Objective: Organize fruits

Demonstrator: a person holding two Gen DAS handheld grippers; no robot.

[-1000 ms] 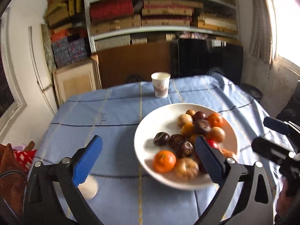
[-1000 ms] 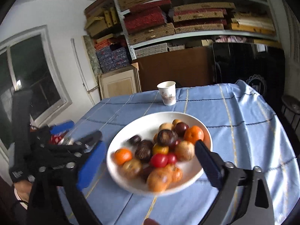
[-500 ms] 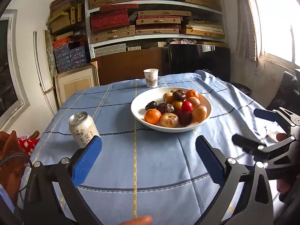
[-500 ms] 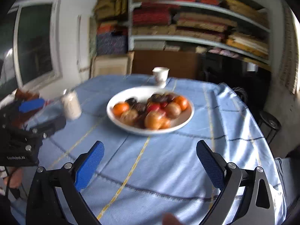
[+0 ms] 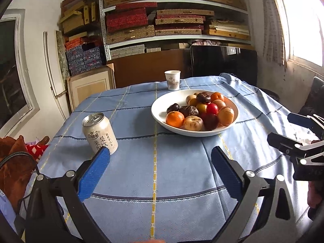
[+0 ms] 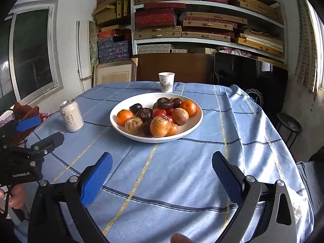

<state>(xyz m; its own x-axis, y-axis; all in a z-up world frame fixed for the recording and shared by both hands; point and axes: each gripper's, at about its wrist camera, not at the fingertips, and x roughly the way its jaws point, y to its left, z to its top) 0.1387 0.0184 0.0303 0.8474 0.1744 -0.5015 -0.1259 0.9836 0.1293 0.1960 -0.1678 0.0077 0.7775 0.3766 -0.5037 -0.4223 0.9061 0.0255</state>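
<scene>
A white plate [image 5: 160,105] [image 6: 121,109] on the blue tablecloth holds several fruits: an orange mandarin [image 5: 175,118] [image 6: 124,116], a red fruit [image 5: 212,108] [image 6: 159,113], dark wrinkled ones [image 5: 191,111] [image 6: 144,113] and tan ones [image 5: 193,123] [image 6: 160,126]. My left gripper [image 5: 161,170] is open and empty, well short of the plate near the front edge. My right gripper [image 6: 162,172] is open and empty, likewise in front of the plate. Each gripper shows at the side of the other's view.
A drink can [image 5: 99,133] [image 6: 71,115] stands left of the plate. A paper cup [image 5: 172,80] [image 6: 166,82] stands behind the plate. The tablecloth [image 5: 156,172] hangs over the table's edges. Shelves of boxes line the back wall. A stool [image 6: 289,125] stands at the right.
Both grippers have pulled back from right over the plate to the table's front. The can has come into view. Both stay open and empty.
</scene>
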